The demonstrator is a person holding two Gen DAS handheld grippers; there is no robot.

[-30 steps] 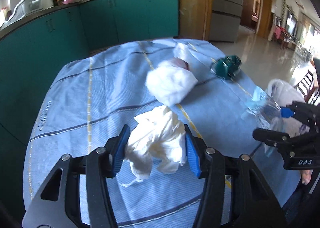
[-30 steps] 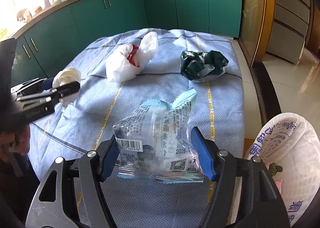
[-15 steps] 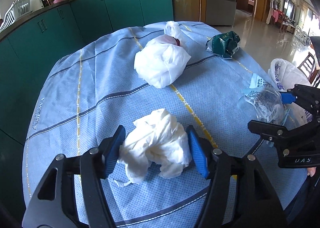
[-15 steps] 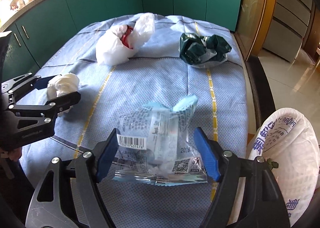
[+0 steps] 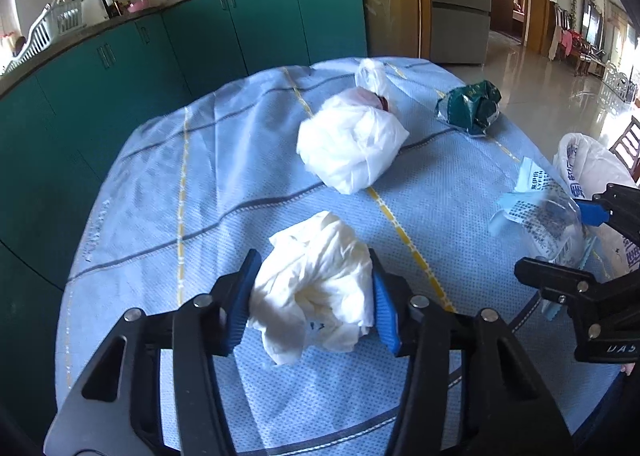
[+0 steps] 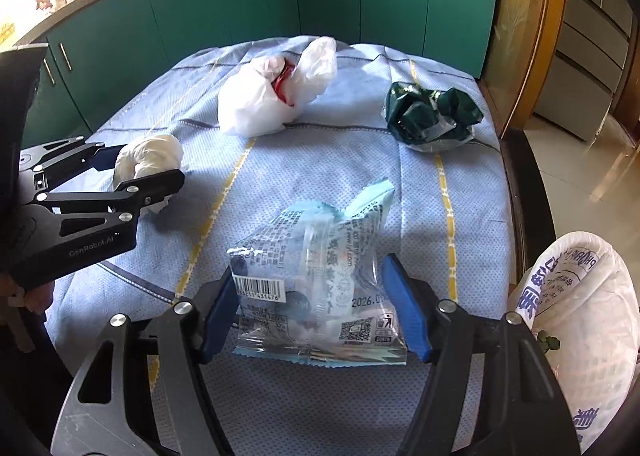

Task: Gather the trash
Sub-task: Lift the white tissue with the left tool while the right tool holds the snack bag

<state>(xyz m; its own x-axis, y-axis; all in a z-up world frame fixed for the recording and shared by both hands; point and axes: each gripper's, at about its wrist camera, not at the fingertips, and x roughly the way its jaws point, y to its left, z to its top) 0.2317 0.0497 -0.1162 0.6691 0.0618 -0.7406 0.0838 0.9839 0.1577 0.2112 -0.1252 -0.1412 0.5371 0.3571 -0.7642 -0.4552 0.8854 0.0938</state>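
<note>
One green scrap (image 6: 547, 342) inside white bag (image 6: 592, 320)

White printed bag (image 6: 580, 320) cut off at right edge; wrapper (image 6: 316, 296) print too small to read; red item inside knotted bag (image 6: 276, 92) mostly hidden.

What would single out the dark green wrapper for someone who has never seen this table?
Start at the table under the blue striped cloth, in front of the teal cabinets. At its far end, right of the white plastic bag, lies the dark green wrapper. It is the only dark, crumpled foil piece; the other trash is white or clear.
</note>
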